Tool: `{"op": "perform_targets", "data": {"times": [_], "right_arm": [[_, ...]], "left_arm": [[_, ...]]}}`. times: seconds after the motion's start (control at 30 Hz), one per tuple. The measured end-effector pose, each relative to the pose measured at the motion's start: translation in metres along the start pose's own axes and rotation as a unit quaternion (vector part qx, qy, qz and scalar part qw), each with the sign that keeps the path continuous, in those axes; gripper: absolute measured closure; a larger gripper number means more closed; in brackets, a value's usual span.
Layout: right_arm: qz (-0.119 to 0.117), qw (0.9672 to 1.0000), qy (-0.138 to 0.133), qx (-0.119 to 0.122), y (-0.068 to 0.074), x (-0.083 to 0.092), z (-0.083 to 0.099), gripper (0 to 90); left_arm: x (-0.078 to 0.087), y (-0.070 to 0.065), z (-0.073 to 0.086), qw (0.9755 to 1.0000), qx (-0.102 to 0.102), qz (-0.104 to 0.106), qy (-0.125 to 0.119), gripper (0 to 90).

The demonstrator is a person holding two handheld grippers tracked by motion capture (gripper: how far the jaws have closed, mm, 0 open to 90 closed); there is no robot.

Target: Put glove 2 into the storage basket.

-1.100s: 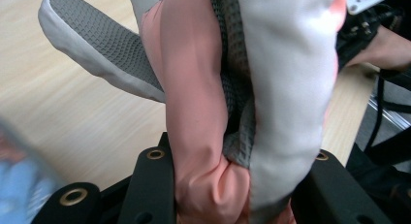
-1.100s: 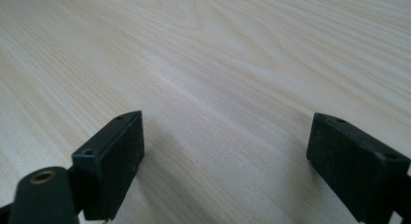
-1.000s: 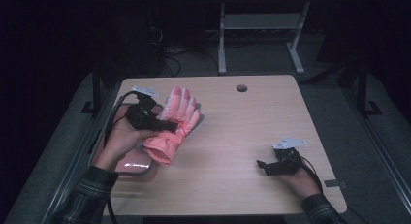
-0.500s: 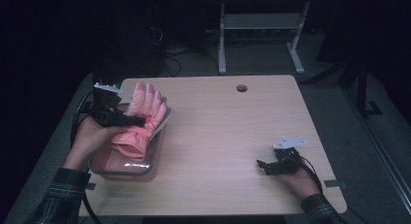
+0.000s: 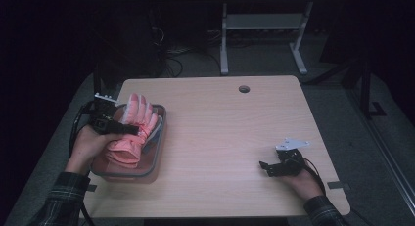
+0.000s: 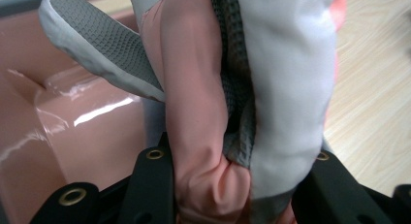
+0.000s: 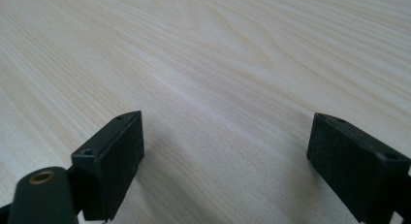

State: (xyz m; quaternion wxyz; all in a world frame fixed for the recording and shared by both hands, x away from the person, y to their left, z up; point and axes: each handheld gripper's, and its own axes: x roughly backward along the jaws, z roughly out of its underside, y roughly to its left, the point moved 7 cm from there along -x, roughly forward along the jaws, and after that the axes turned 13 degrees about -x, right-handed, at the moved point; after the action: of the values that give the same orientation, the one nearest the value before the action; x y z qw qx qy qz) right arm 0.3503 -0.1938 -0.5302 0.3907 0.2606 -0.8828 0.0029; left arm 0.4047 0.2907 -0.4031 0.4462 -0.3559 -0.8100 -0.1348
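**Left claw holds ski glove over bin at left edge; right claw idle near right front corner**

High view: the left claw [image 5: 128,128] grips a pink ski glove [image 5: 133,133] across its middle. The glove lies lengthwise over a pink plastic bin [image 5: 155,152] with a grey rim, which stands at the left edge of the worktop [image 5: 220,138], toward the front. The glove's fingers point to the far side, its cuff to the near side. Whether the glove rests on the bin's floor or hangs above it cannot be told from this view. The left hand [image 5: 88,144] comes in from the front left corner, forearm in a plaid sleeve, wrist level, claw pointing across the bin toward the right.

Left gripper view: this adds what the high view lacks. The jaws are pinching the glove [image 6: 228,112], the fabric bunched between them. The glove's palm side carries grey textured grip patches and a white panel beside the pink shell. Behind it shows the glossy pink inner wall of the bin [image 6: 87,132]; bare wood of the worktop [image 6: 373,103] shows at the right.

Right gripper view: the right claw [image 7: 225,151] has its jaws spread wide, with nothing between them, low over bare worktop [image 7: 218,64] grain.

High view again: the right claw [image 5: 266,168] sits near the right front corner, well apart from the bin, pointing left. The right hand [image 5: 299,179] lies behind it on the worktop, a grey three-cornered plate on top of the gripper.
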Motion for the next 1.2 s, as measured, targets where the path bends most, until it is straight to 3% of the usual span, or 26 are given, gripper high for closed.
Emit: {"op": "perform_targets", "data": {"times": [0.23,0.7,0.83,1.07,1.2], "right_arm": [[0.000,1.0000,0.000,0.000,0.000,0.000,0.000,12.6],[0.000,1.0000,0.000,0.000,0.000,0.000,0.000,12.6],[0.000,1.0000,0.000,0.000,0.000,0.000,0.000,12.6],[0.000,1.0000,0.000,0.000,0.000,0.000,0.000,12.6],[0.000,1.0000,0.000,0.000,0.000,0.000,0.000,12.6]], "left_arm": [[-0.025,0.001,0.013,0.9996,0.005,0.006,0.028,62.1],[-0.049,0.002,0.031,0.9992,0.015,0.013,0.035,58.4],[-0.049,0.005,0.032,0.9992,0.021,0.022,0.027,51.0],[-0.044,0.006,0.027,0.9992,0.013,0.032,0.019,30.4],[-0.037,0.008,0.025,0.9998,0.002,0.017,0.012,19.7]]}}
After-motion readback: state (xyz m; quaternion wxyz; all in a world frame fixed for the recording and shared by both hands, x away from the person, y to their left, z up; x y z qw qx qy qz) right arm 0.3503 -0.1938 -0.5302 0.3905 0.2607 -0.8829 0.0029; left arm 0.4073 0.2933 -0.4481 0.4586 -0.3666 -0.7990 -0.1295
